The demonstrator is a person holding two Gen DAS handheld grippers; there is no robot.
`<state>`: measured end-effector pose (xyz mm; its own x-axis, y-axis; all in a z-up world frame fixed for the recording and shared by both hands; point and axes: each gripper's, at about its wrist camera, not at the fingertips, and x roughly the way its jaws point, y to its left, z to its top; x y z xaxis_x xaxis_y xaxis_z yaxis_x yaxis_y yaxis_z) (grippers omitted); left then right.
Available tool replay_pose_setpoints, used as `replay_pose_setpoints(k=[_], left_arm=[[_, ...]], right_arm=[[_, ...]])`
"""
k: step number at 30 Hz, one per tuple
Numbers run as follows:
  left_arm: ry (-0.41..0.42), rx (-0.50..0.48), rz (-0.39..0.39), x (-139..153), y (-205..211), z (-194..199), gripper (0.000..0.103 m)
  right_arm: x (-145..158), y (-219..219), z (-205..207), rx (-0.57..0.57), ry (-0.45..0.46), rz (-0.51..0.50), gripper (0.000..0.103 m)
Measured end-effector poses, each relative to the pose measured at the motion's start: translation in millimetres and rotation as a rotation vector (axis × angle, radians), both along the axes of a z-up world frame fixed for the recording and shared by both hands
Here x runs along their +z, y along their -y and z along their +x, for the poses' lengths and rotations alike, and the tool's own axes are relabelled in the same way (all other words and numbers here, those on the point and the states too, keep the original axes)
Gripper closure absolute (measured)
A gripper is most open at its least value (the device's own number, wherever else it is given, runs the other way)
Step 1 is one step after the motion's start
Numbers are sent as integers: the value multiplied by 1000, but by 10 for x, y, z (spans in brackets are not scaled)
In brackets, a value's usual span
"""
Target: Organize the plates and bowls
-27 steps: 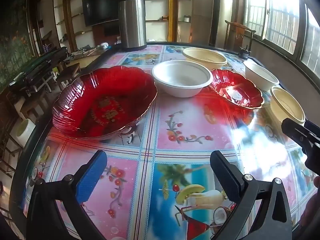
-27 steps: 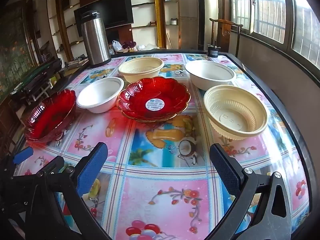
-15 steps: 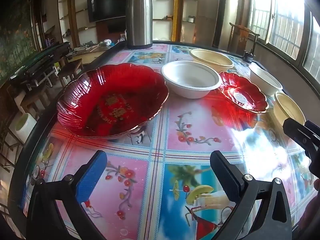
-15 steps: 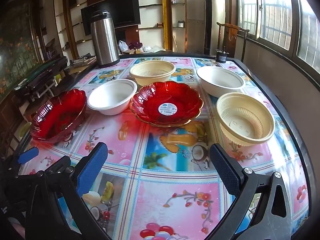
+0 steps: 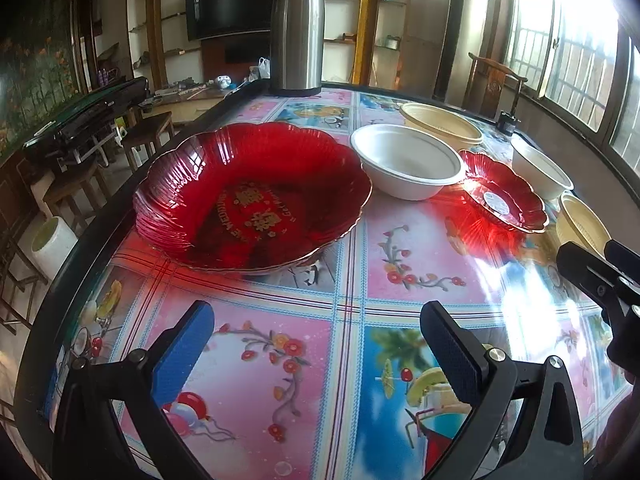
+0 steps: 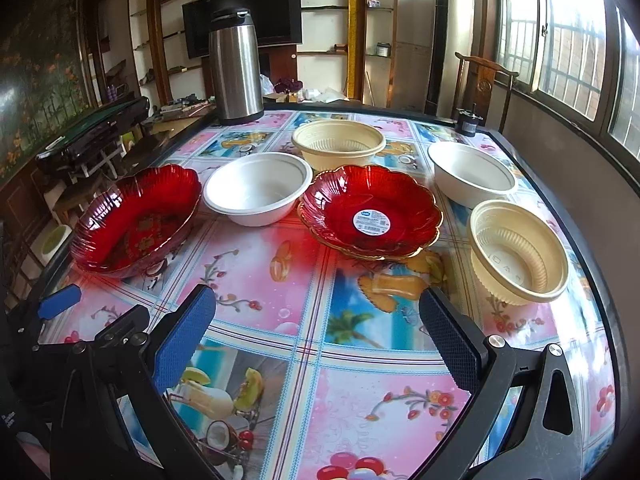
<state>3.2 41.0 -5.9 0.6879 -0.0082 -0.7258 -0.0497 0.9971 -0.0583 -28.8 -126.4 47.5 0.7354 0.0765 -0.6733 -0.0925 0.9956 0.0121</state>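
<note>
A large red scalloped plate (image 5: 252,196) lies at the table's left, straight ahead of my open, empty left gripper (image 5: 316,340); it also shows in the right wrist view (image 6: 136,220). Right of it sit a white bowl (image 6: 258,186), a smaller red plate with a sticker (image 6: 370,212), a second white bowl (image 6: 472,178) and two cream ribbed bowls, one behind (image 6: 338,144) and one at the right (image 6: 518,250). My right gripper (image 6: 316,336) is open and empty, short of the smaller red plate.
A steel thermos jug (image 6: 235,66) stands at the table's far edge. The table has a flowered glossy cloth (image 6: 304,280) and a dark rim. A small dark object (image 6: 469,120) sits at the far right corner. Stools and a covered table stand to the left.
Both grippers have moved forward towards the dishes and tilted up a little, so the plates and bowls look nearer. Both stay open. No dish has moved.
</note>
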Motion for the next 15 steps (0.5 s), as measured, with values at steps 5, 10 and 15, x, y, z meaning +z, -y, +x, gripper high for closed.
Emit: replay_pose_setpoints(k=[5,10,15], left_arm=[[5,19,0,-3,-101,-15,0],[4,39,-12,-20,-196,-8,0],[4,44,-15,-36,-229,-6,0]], right_arm=[[-3,-79,5,18,0,1,0],[12,-181,-6,37,5,-15,0],[10,-208,-13,42,4,-17,0]])
